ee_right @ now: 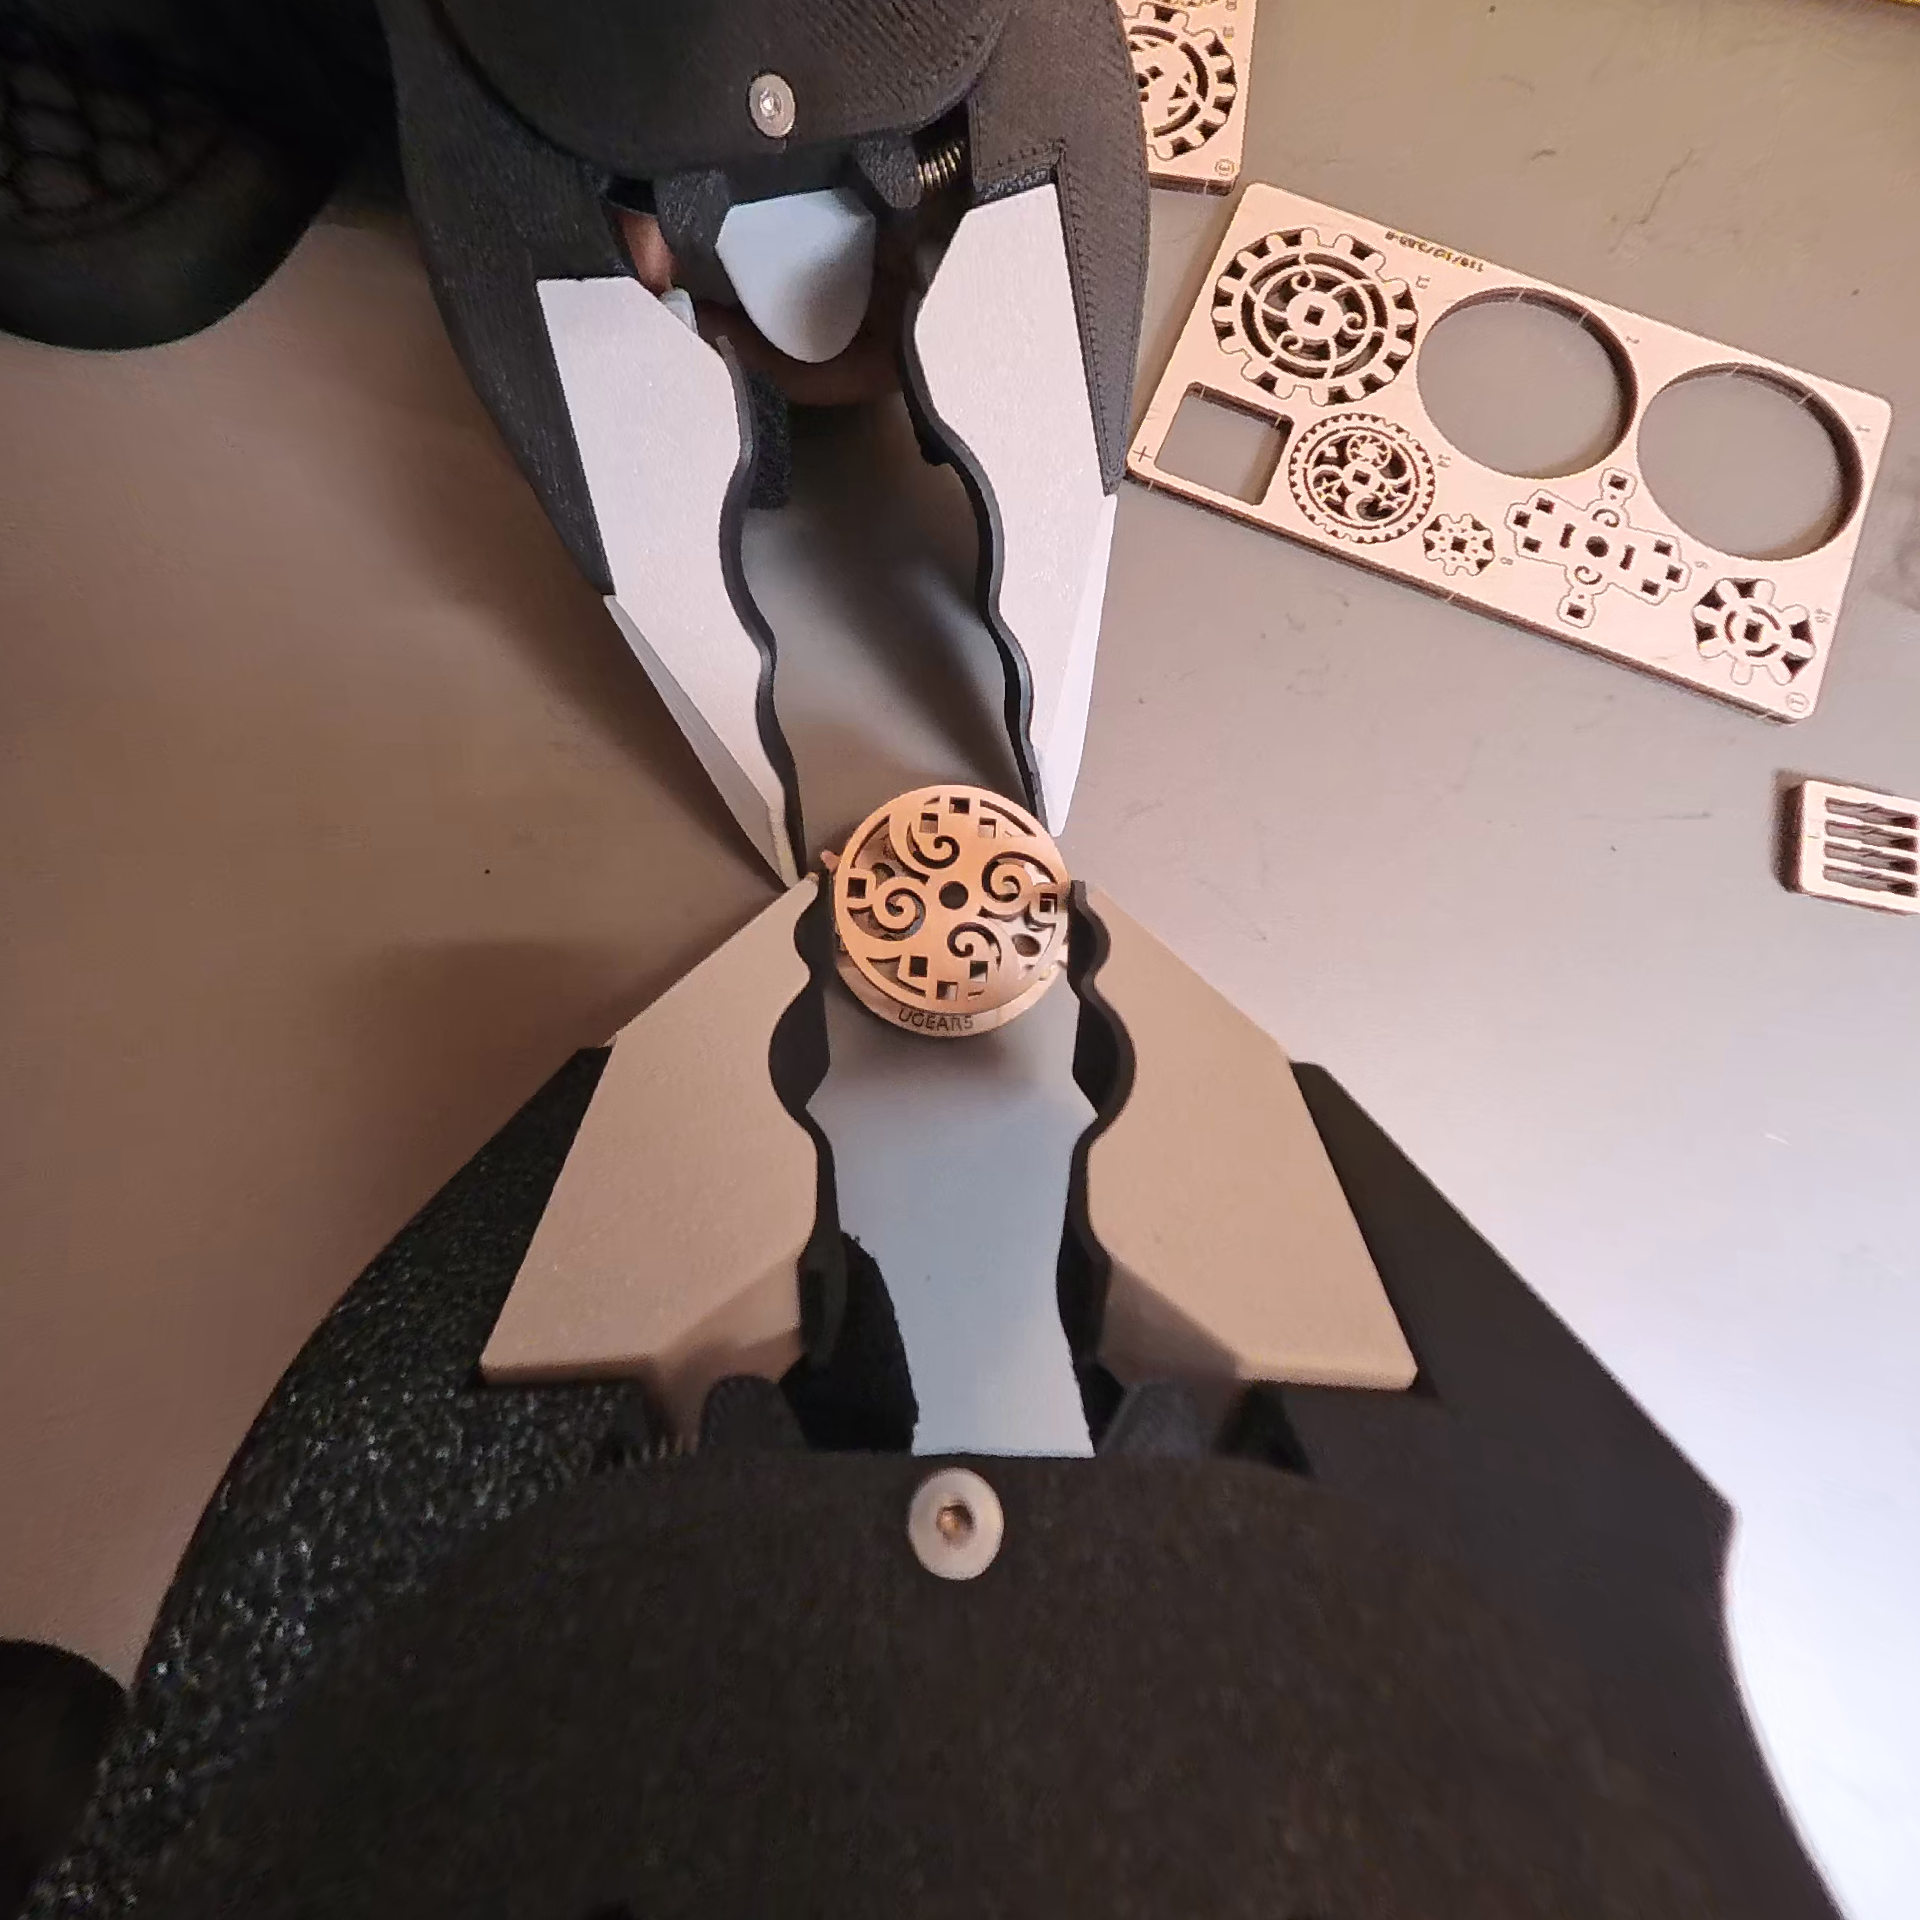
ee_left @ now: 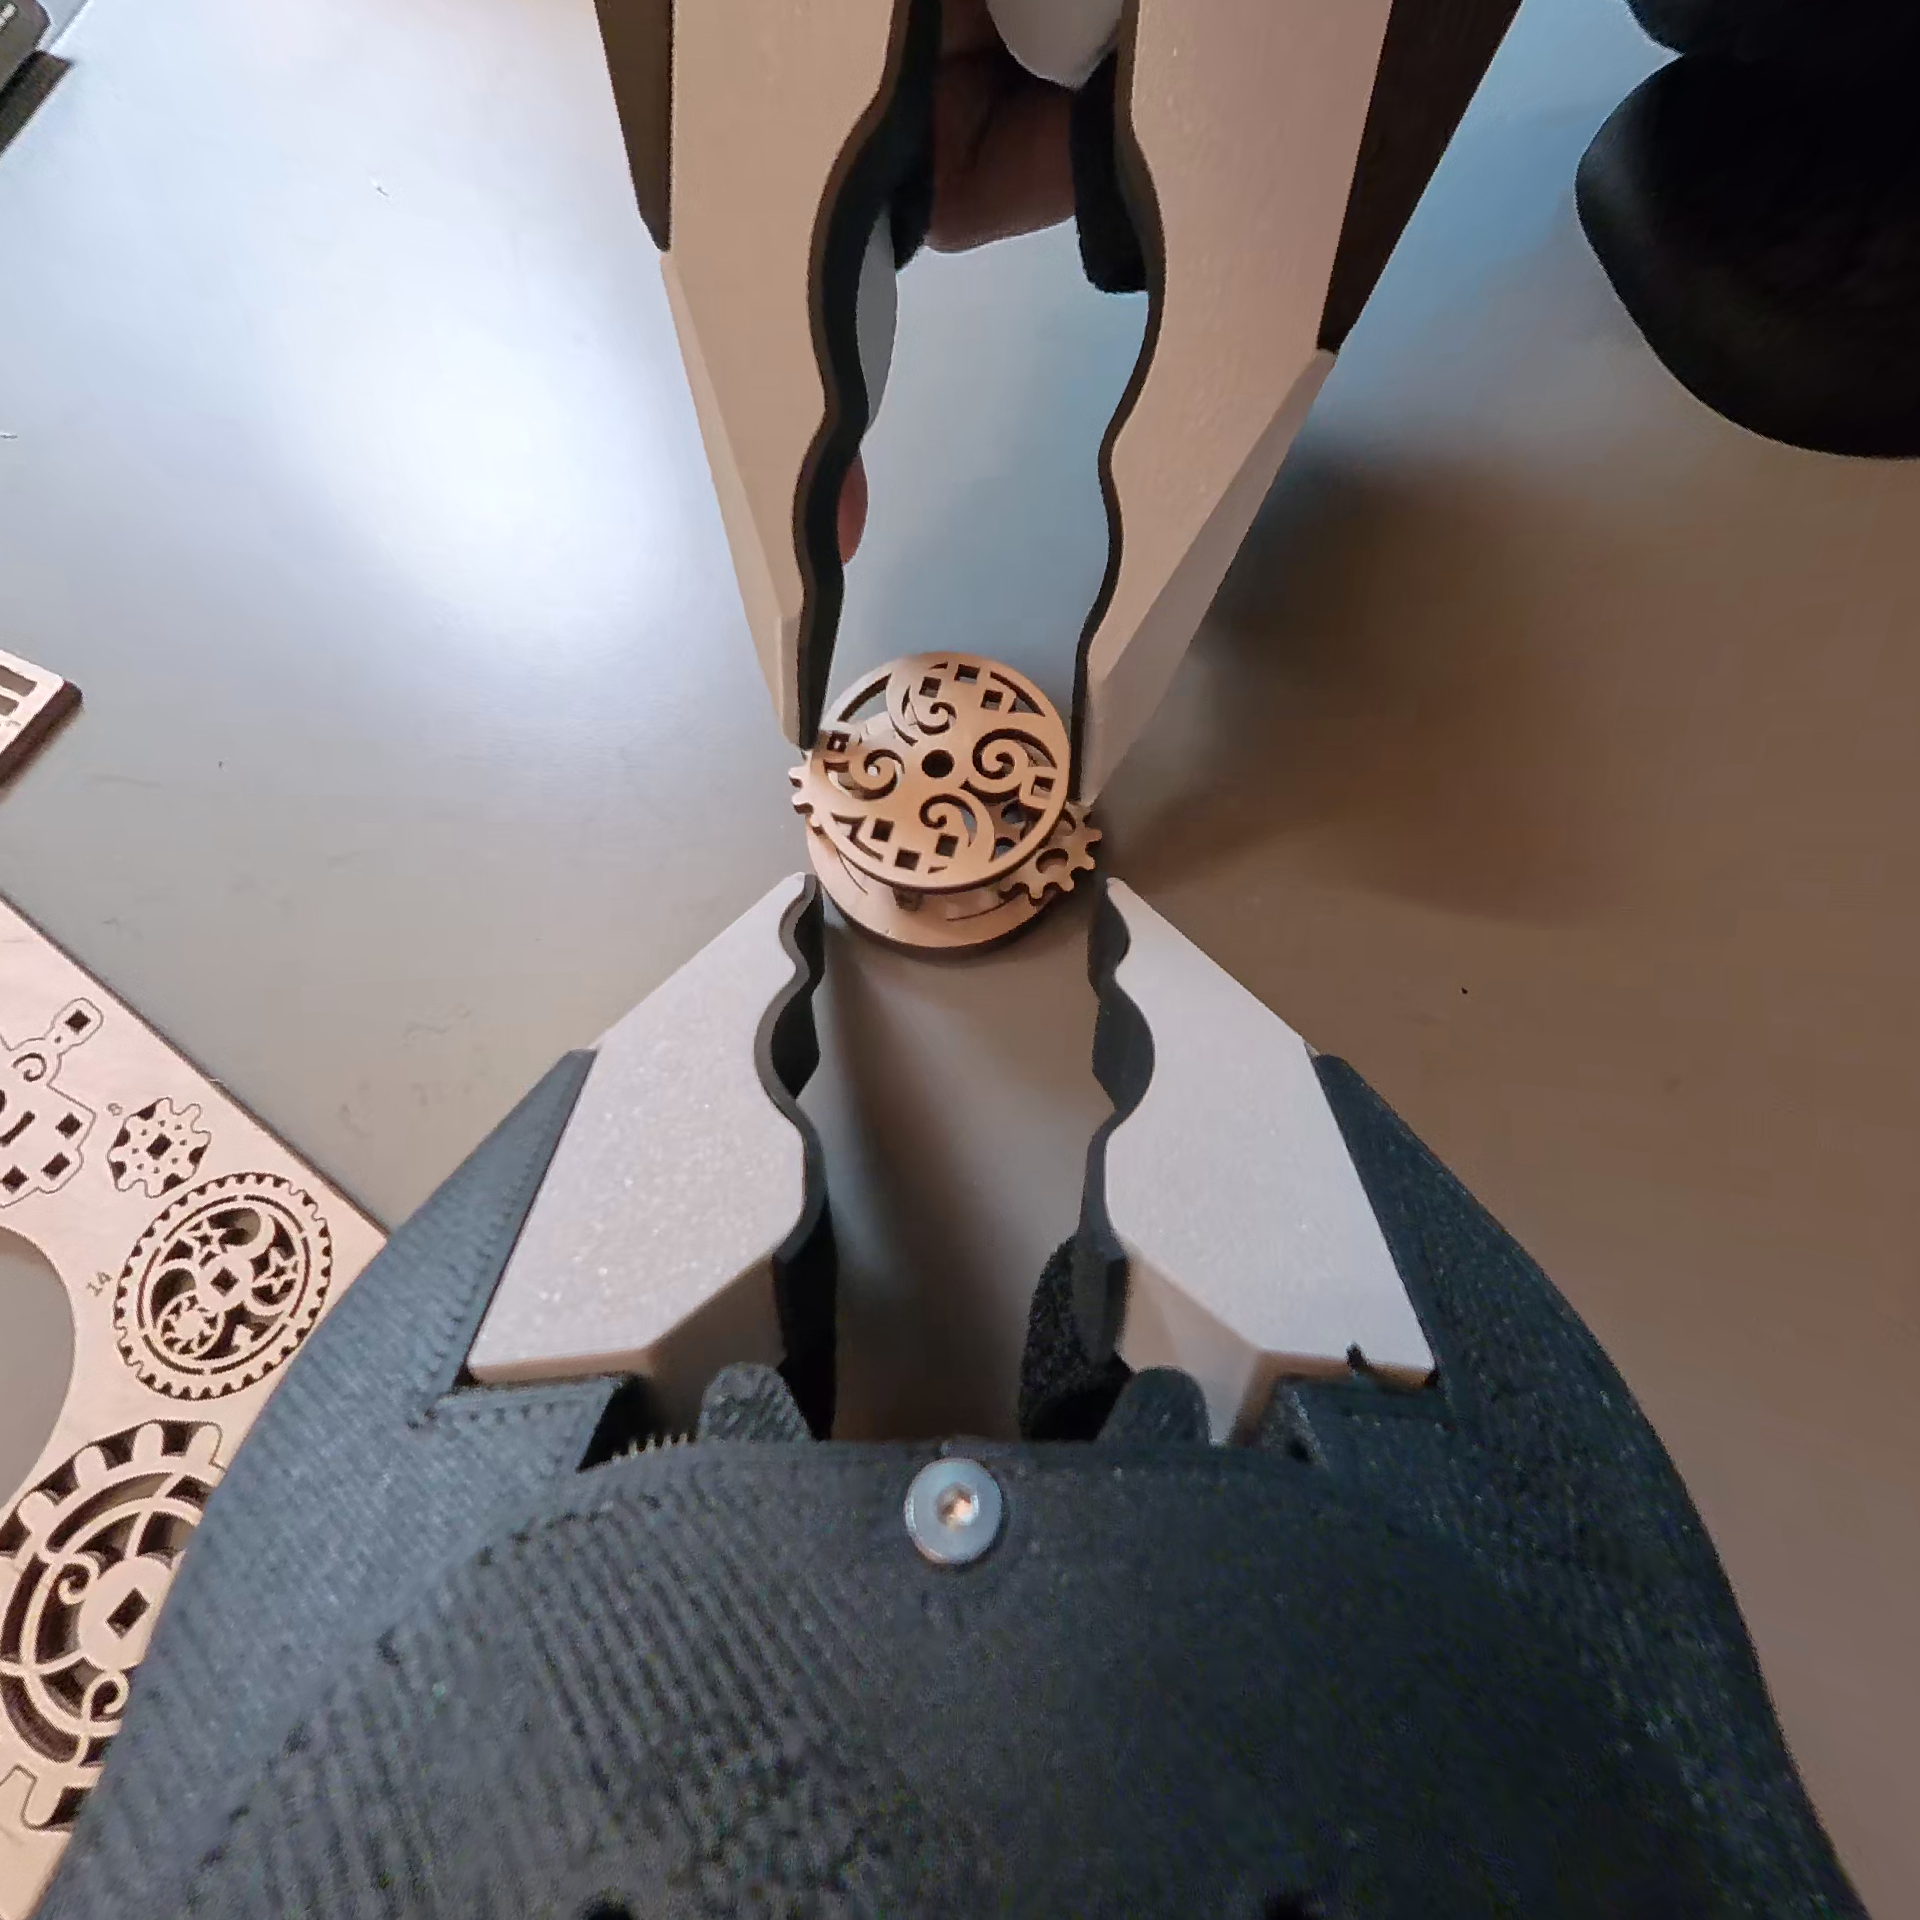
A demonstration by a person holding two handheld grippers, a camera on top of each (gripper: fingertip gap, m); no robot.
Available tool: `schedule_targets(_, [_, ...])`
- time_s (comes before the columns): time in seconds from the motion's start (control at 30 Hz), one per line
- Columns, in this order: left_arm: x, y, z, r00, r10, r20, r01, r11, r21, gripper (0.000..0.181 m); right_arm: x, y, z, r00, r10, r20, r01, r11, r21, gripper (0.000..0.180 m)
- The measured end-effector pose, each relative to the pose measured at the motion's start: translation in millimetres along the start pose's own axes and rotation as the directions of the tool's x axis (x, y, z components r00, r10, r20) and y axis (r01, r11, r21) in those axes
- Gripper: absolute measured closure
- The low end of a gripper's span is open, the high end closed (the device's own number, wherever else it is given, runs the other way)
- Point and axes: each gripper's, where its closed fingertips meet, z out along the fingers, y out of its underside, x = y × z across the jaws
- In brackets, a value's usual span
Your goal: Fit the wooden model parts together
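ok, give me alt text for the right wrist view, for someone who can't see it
A round wooden model assembly with a scrollwork top disc sits on a grey table, gripped at its sides by the right gripper from below. The left gripper reaches in from the opposite side, its tips at the disc's far edge. To the right lies a wooden parts sheet with gears and two empty round holes.

The wooden parts sheet (ee_left: 156,1299) runs off the left edge of the left wrist view, so only a few gears on it show. In the right wrist view a second sheet (ee_right: 1190,94) is cut by the top edge, and a small slatted wooden piece (ee_right: 1860,847) by the right edge. Under the patterned top disc (ee_right: 948,896), the inner gears are mostly hidden.
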Motion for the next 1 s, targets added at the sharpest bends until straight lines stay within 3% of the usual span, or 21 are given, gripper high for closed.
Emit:
schedule_targets(0.5, [0.1, 0.6, 0.4, 1.0, 0.009, 0.007, -0.009, 1.0, -0.005, 0.136, -1.7, 3.4, -1.0, 0.999, 0.032, 0.012, -0.032, 0.999, 0.014, 0.137])
schedule_targets(0.93, [0.1, 0.4, 0.4, 1.0, 0.018, 0.014, -0.018, 1.0, -0.004, 0.136, -2.9, 12.4, 3.5, 0.999, -0.026, -0.026, 0.024, 0.997, -0.072, 0.135])
schedule_targets(1.0, [-0.2, 0.0, 0.1, 1.0, 0.018, 0.016, -0.018, 1.0, -0.001, 0.136, -0.5, 4.6, 2.0, 0.998, -0.035, -0.057, 0.034, 0.999, -0.029, 0.135])
